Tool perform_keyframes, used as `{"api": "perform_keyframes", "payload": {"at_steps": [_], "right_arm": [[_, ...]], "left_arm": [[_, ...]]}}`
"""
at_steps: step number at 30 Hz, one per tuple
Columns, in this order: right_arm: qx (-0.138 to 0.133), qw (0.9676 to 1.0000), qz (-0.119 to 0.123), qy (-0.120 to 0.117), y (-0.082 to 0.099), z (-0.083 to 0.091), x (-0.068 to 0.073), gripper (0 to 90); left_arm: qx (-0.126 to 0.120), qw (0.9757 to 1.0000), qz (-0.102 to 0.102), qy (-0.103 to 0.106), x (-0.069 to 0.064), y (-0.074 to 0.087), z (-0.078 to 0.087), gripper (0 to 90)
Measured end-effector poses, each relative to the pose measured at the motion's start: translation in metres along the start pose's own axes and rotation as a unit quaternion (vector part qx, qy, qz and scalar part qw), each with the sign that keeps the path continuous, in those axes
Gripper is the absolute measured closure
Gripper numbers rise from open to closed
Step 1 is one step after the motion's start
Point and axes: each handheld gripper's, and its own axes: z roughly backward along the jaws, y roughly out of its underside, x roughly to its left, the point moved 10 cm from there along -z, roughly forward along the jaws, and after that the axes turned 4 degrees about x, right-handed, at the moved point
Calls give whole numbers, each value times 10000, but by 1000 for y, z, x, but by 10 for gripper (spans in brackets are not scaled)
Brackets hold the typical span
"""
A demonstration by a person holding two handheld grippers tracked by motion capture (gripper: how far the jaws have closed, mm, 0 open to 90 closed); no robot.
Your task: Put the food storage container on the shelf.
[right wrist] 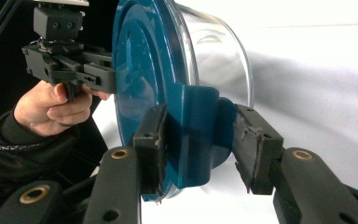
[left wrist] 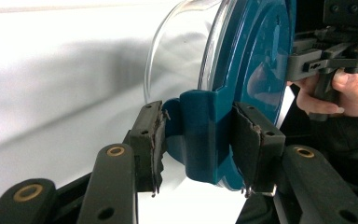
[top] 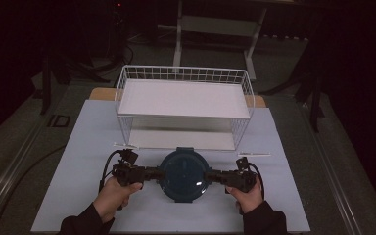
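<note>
Nearest, at 6 o'clock of the table, two sleeved forearms come in, hands level, each holding a gripper that points inward. The left gripper is closed on the clip at 9 o'clock of the container. The right gripper is around the clip at 3 o'clock: its one pad touches, the other seems just apart, so I cannot tell if it clamps. The container, a glass bowl with a blue lid, stands at the table's near middle. Behind it, at 12 o'clock, is the wire rack. I judge the step is grasping both clips; next calls for an even lift toward the rack.
</note>
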Motion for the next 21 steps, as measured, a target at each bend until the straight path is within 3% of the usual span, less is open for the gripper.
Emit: {"api": "perform_keyframes", "payload": {"at_steps": [11,21], "right_arm": [[-180,9994,297,97,-30,10,6,570],[-356,9970,648,228,-66,14,-1,570]], "left_arm": [[-327,9991,-248,-78,-4,-30,9,558],[-627,9964,-548,-164,4,-64,9,557]]}}
